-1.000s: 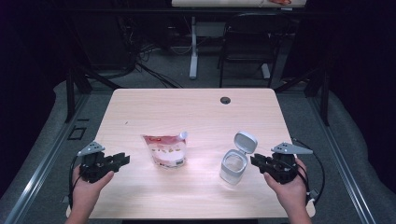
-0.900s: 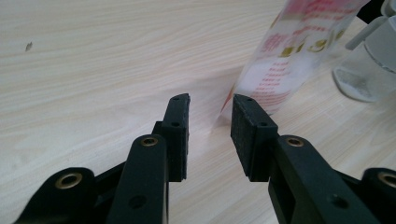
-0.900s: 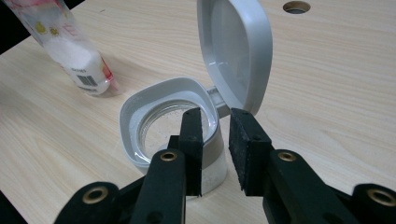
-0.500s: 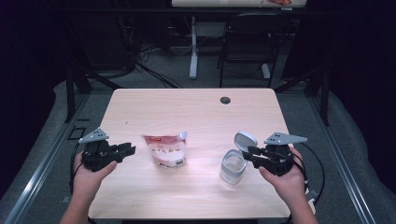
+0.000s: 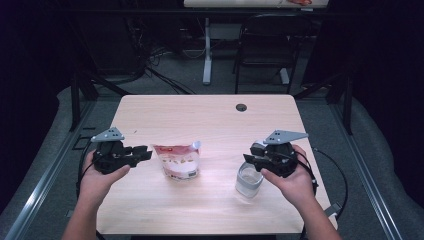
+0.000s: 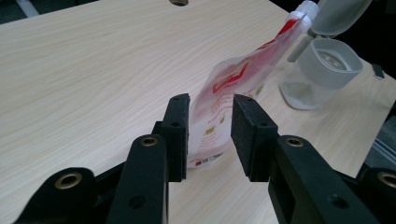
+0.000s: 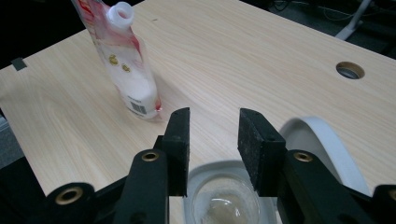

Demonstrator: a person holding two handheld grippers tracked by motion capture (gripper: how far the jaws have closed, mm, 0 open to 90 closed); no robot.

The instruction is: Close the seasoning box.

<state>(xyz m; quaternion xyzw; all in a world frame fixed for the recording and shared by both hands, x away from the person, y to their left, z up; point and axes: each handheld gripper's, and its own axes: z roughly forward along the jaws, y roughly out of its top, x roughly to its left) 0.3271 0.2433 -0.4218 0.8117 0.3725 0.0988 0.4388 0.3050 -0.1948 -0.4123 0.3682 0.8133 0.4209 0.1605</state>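
Note:
A red and white spouted pouch (image 5: 176, 160) stands upright at mid table. My left gripper (image 5: 145, 151) is just left of it and open. In the left gripper view the pouch (image 6: 229, 88) has its near edge at the gap of my left gripper (image 6: 210, 135), and I cannot tell if the pads touch it. A clear jar (image 5: 248, 181) with its flip lid open stands right of the pouch. My right gripper (image 5: 252, 156) hovers open over the jar's far rim. The right gripper view looks down past my right gripper (image 7: 214, 144) into the jar (image 7: 224, 203), with its white lid (image 7: 314, 135) tipped back.
The wooden table (image 5: 210, 120) has a cable hole (image 5: 241, 107) near its far edge. Cables trail from both grippers off the table sides. A black chair (image 5: 265, 45) and a desk leg stand on the floor beyond the table.
Both hands have moved inward and forward. The left gripper has closed in on the pouch's left edge; the right gripper has gone from beside the jar to over it.

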